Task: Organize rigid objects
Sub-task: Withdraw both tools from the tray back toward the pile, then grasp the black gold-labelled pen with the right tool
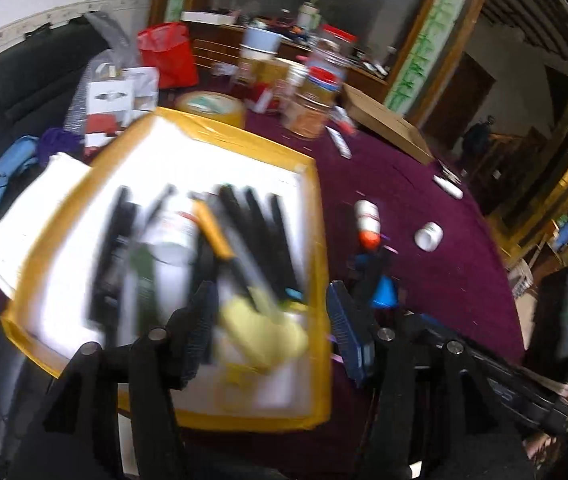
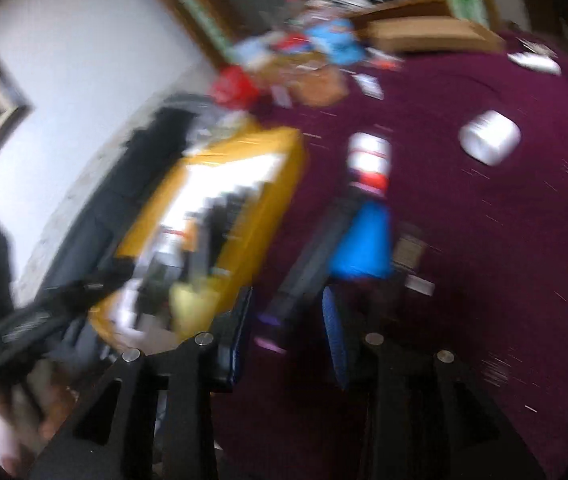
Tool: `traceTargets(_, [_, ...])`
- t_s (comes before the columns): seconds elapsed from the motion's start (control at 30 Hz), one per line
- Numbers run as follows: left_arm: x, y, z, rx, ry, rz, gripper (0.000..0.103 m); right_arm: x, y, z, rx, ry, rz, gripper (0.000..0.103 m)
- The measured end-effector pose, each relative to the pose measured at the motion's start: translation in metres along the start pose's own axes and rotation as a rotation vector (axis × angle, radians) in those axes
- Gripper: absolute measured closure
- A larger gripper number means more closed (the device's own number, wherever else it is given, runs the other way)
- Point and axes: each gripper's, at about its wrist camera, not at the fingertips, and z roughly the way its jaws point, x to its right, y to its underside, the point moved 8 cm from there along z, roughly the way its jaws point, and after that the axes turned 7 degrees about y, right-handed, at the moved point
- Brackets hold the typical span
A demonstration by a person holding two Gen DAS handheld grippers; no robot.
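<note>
Both sets of jaws stand apart, holding nothing. The bottle (image 2: 368, 160) lies on the bench (image 2: 484, 240) ahead of the right gripper (image 2: 288, 320) (the nearer one), long axis pointing away; the tray (image 1: 320, 240) sits under the left gripper (image 1: 271, 320).

Counter (image 1: 424, 184) cloth: deep maroon. Tray (image 1: 316, 240): yellow rim, white base. Bottle (image 1: 368, 222): white, orange cap. Jar (image 1: 429, 236): white. Cone (image 1: 384, 292): bright blue.
</note>
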Motion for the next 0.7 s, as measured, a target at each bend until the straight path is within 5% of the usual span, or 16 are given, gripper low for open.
traceTargets(0.13, [0.031, 0.006, 0.007, -0.030, -0.008, 0.074, 0.048, 0.029, 0.010, 0.013, -0.061, 0.076, 0.032, 0.072])
traceTargets(0.37, [0.041, 0.009, 0.018, -0.057, -0.043, 0.121, 0.048, 0.021, 0.009, 0.041, -0.079, 0.209, -0.023, 0.073])
traceTargets(0.47, [0.042, 0.014, 0.023, -0.074, -0.044, 0.117, 0.048, 0.021, 0.007, 0.043, -0.058, 0.303, -0.061, 0.087])
traceTargets(0.7, [0.060, 0.021, 0.036, -0.112, -0.016, 0.175, 0.048, 0.049, 0.004, 0.028, -0.061, 0.227, 0.001, 0.095])
